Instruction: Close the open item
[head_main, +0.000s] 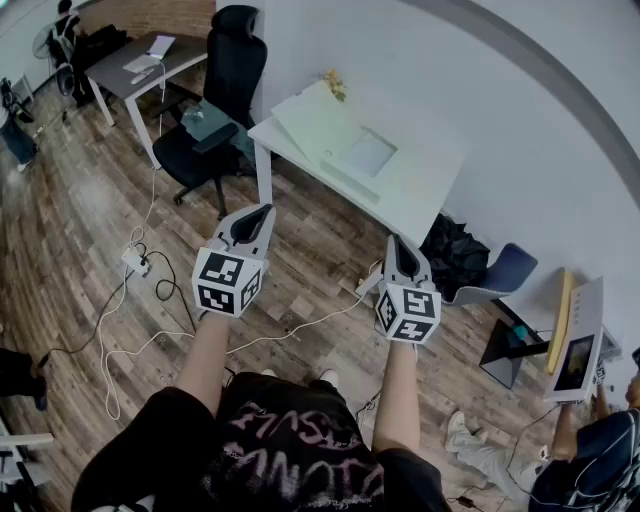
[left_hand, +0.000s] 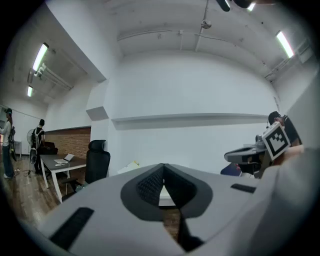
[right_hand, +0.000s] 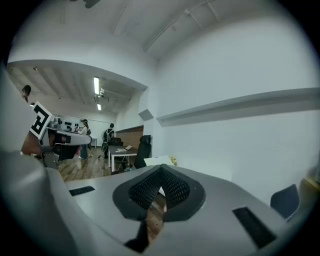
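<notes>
A white table (head_main: 420, 195) stands against the wall ahead of me. On it lies a white laptop-like item (head_main: 345, 150), opened wide with its lid laid back. A small yellow thing (head_main: 334, 84) sits at the table's far end. My left gripper (head_main: 262, 212) and right gripper (head_main: 397, 243) hang level over the wooden floor, short of the table and apart from it. Both are shut with nothing between the jaws. The left gripper view shows its own tips (left_hand: 162, 167) closed, and the right gripper view shows the same (right_hand: 161, 170).
A black office chair (head_main: 215, 100) stands left of the table, with a grey desk (head_main: 150, 55) behind it. Cables and a power strip (head_main: 135, 260) lie on the floor. A black bag (head_main: 455, 255) and blue chair (head_main: 505, 268) sit right of the table. A person (head_main: 590, 450) sits low at right.
</notes>
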